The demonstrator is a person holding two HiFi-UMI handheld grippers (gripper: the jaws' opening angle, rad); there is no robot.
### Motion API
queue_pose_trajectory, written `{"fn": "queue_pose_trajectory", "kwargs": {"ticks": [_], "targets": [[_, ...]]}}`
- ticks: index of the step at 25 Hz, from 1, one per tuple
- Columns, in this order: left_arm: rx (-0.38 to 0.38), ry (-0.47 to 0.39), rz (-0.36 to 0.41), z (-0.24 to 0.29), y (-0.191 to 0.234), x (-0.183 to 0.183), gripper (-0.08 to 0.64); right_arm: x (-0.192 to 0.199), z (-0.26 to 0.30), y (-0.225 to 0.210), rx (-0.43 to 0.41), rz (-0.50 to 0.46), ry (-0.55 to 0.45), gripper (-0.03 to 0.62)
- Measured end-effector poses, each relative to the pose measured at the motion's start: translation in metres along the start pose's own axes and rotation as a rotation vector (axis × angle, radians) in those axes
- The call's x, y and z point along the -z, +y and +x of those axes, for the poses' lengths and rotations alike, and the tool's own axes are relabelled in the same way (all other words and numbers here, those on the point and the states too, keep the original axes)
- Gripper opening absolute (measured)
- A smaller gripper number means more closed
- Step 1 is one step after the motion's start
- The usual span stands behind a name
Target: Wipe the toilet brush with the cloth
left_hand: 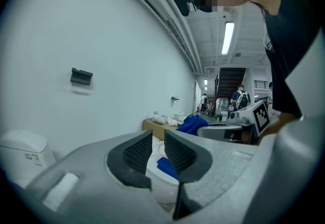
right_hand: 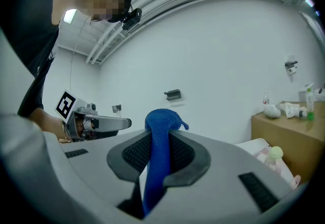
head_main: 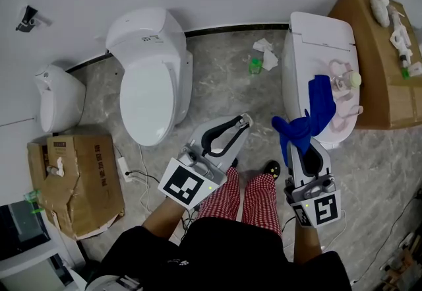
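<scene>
Two white toilets dominate the grey marbled floor (head_main: 217, 72) of a showroom-like space: an open-seat toilet (head_main: 148, 78) at centre left and a closed-lid toilet (head_main: 310, 39) at upper right, flanked by a cardboard box (head_main: 369, 52) at the far right and a torn cardboard box (head_main: 86, 177) at lower left. A person in red checked trousers stands between them, holding both tools out level in front. The right hand-held gripper (head_main: 306, 151) is clamped on a blue cloth (head_main: 310, 115), which drapes up and over onto the closed lid, apparently pinched at one end so the rest hangs free for wiping. The left hand-held gripper (head_main: 244, 121) has its jaws slightly parted with nothing between them, seemingly free to take the brush. A pale pink item with a greenish knob, probably the toilet brush (head_main: 343, 85), lies on that lid just beside the cloth, not yet picked up.
</scene>
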State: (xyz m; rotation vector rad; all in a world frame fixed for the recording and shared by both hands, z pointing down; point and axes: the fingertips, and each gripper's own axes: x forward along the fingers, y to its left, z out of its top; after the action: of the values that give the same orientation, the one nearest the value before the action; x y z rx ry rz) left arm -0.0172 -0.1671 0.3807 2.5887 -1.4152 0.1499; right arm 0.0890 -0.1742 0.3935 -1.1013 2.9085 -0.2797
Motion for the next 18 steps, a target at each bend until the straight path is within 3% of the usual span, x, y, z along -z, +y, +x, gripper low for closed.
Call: {"fn": "queue_pose_trajectory", "kwargs": {"ticks": [18], "targets": [[-0.007, 0.045, -0.042, 0.015, 0.008, 0.041, 0.141, 0.03, 0.003, -0.011, 0.017, 0.044, 0.032, 0.064]]}}
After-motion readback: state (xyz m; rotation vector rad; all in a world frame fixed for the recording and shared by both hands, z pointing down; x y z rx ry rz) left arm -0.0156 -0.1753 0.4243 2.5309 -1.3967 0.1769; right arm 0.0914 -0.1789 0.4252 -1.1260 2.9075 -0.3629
